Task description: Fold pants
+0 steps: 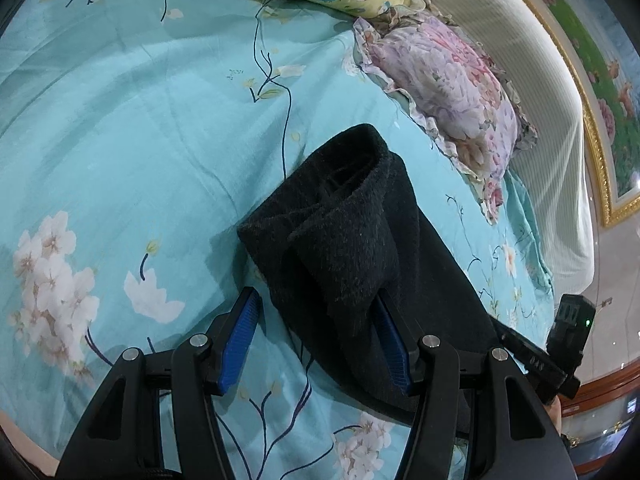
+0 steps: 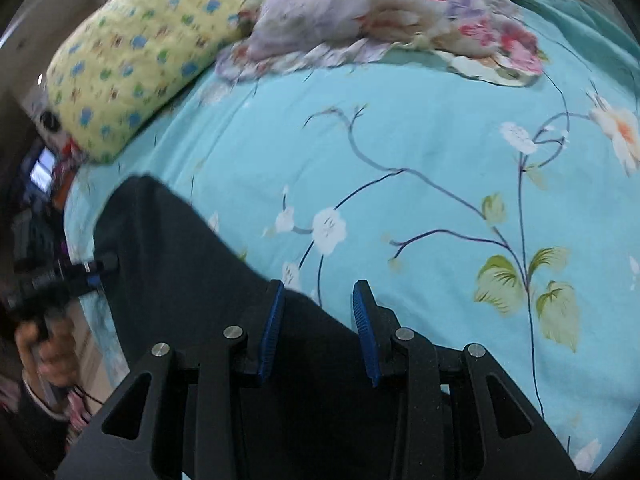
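Black pants point(image 1: 340, 232) lie on the bed point(image 1: 140, 140), one end rolled over. Left claw point(image 1: 316, 320) stands wide astride the roll, gripping nothing. Right claw point(image 2: 319, 312) stands narrower, parted over the fabric edge.

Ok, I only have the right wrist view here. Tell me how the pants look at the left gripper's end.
Observer: In the left wrist view, the end of the pants is turned back on itself, with fuzzy lining showing.
Operator: Now report the jaws there.
Observer: The left gripper is open around that fold. The pad on the picture's left is clear of the cloth, with bedsheet showing in the gap.
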A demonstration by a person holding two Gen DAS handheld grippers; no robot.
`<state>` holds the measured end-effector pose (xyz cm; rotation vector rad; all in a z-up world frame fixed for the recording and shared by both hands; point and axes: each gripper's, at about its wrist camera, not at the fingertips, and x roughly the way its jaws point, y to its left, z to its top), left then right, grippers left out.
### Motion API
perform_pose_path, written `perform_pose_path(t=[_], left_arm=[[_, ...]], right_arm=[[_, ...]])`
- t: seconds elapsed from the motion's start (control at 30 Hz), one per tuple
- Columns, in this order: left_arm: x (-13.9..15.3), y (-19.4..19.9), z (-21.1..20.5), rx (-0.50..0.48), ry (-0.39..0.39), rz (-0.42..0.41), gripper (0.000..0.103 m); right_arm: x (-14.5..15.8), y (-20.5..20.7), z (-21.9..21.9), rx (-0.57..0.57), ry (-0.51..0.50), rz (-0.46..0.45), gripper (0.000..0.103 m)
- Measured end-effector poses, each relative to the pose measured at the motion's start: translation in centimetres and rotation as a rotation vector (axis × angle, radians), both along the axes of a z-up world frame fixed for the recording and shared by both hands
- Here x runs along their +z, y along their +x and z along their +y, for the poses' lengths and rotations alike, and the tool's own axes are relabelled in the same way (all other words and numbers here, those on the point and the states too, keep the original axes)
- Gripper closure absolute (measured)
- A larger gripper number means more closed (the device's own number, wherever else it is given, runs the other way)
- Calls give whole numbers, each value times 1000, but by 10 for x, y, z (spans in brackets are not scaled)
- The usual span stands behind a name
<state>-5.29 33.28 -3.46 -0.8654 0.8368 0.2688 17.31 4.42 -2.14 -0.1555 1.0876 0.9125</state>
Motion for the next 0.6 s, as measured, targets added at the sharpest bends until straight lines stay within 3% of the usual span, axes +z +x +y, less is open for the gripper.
perform_pose_path(t=[0.3,0.43,0.47,0.5,0.53,0.6], left_arm=[[-1,14,-3,-6,48,6,48],[-2,23,-9,-14,119,22,65],[-1,24,-11,-24,133,17,69],[0,25,-12,-32,136,14,77],[3,24,-13,-44,138,-1,84],[15,16,-16,-43,148,-49,86]], right_arm=[[-11,-17,14,126,-76,-9,64],[-11,-16,26,167,-107,-27,64],[-11,-17,31,182,-121,-37,68],[-10,-18,34,194,-126,-36,83],[-10,-19,36,212,-115,-14,85],[-5,-24,36,220,-135,-51,89]])
